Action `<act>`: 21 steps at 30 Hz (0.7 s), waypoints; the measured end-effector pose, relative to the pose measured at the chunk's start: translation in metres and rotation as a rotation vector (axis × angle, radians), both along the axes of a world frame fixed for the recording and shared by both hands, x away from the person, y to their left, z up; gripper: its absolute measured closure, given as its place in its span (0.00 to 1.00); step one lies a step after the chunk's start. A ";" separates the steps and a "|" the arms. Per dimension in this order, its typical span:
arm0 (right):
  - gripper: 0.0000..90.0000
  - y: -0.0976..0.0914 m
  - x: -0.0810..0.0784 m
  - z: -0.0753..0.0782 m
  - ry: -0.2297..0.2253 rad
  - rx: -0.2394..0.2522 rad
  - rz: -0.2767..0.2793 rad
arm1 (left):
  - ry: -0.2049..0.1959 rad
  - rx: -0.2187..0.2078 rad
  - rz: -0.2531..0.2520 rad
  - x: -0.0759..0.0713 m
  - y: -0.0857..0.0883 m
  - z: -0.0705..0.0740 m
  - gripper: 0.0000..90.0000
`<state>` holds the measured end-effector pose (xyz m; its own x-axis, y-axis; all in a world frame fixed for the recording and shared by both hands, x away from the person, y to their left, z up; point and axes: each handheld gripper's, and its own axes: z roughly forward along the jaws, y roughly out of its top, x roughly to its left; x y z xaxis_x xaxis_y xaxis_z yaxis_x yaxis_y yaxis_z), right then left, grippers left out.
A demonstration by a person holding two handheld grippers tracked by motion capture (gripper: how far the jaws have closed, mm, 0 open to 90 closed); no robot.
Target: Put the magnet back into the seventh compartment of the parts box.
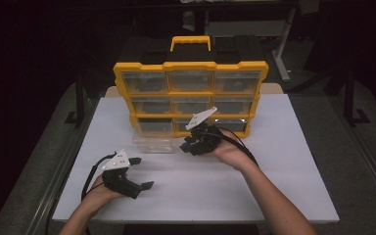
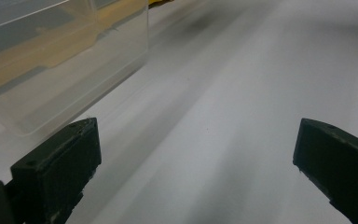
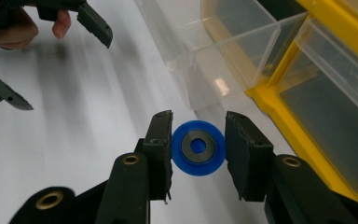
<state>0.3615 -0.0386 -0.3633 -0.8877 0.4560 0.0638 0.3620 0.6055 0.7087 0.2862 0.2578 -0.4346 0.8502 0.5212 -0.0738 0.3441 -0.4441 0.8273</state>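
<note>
I'm looking down on a white table (image 1: 274, 161) with a pale top, lit brightly from above while the room around it sits very dark. Grey floor (image 1: 357, 161) shows on both sides of the table. Dark metal rails (image 1: 58, 171) run along the table's left and right edges. Behind, I make out a second desk (image 1: 254, 27) with a light leg (image 1: 281, 54) angling to the floor. Black upright stands (image 1: 80, 98) flank the far corners. Walls too dark to tell.
</note>
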 end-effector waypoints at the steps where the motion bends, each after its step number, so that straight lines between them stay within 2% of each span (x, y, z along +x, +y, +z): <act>1: 0.68 0.000 0.001 0.001 -0.003 0.000 -0.001 | 0.000 -0.001 0.000 0.000 0.000 0.000 0.01; 14: 0.68 0.010 0.012 0.011 -0.020 0.014 0.001 | -0.002 0.001 -0.002 0.000 0.000 0.000 0.01; 21: 0.68 0.018 0.017 0.015 -0.011 0.030 -0.004 | -0.006 -0.001 -0.001 -0.001 -0.001 0.000 0.01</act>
